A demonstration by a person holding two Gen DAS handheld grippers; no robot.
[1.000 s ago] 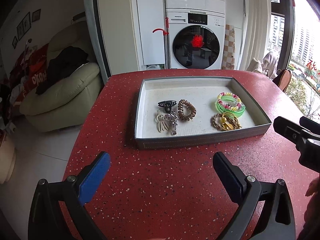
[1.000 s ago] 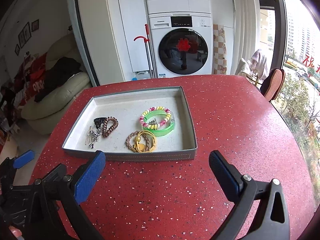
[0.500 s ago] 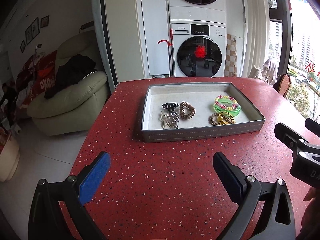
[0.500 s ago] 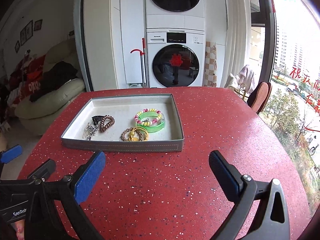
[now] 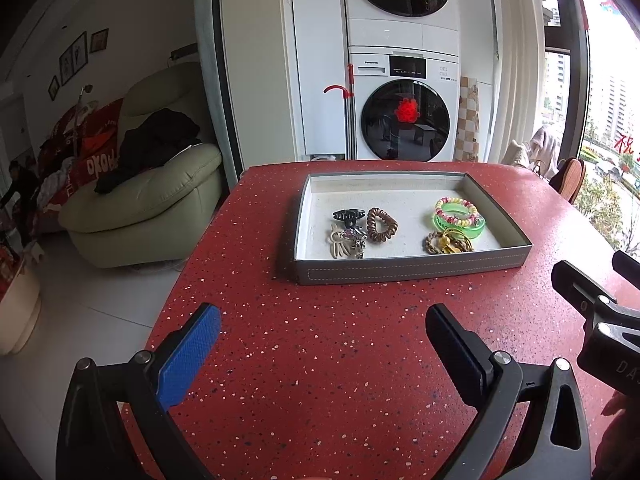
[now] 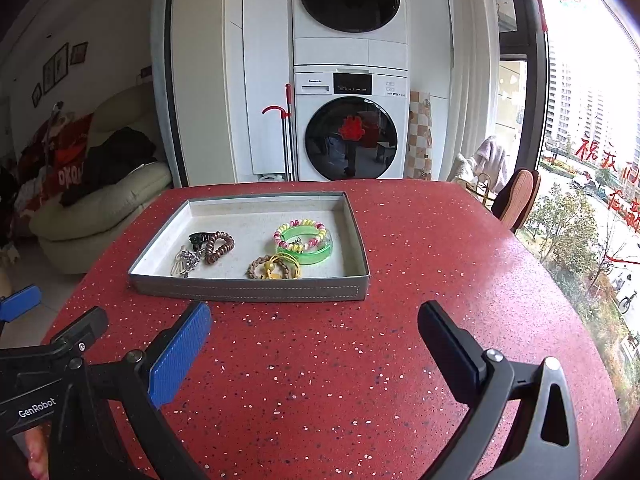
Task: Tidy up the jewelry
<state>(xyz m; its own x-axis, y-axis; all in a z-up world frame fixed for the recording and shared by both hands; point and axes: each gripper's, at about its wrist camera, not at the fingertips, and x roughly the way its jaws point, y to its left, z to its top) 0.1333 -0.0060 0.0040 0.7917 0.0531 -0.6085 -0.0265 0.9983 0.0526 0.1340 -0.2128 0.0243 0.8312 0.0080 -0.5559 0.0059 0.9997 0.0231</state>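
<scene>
Grippers: L gripper [image 5: 320, 336] and R gripper [image 6: 314, 328] both spread wide, nothing between fingers, held above table w/ tray ahead of each.
Position: both well short of tray; L gripper also seen at left edge of R wrist view, R gripper at right edge of L wrist view.
Table: red speckled top [image 6: 420, 240].
Tray: grey, shallow [image 5: 408, 270], sat flat on table.
Tray left: black claw clip [image 5: 349, 215], brown coil tie [image 5: 382, 225], pale clip w/ silver piece [image 5: 346, 242], bunched close.
Tray right: beaded bracelet [image 5: 456, 210] lay over green bangle [image 5: 460, 230]; brown/yellow ties [image 5: 448, 242] just in front.
Bkgd: stacked washers [image 6: 350, 120], sofa [image 5: 148, 200].
</scene>
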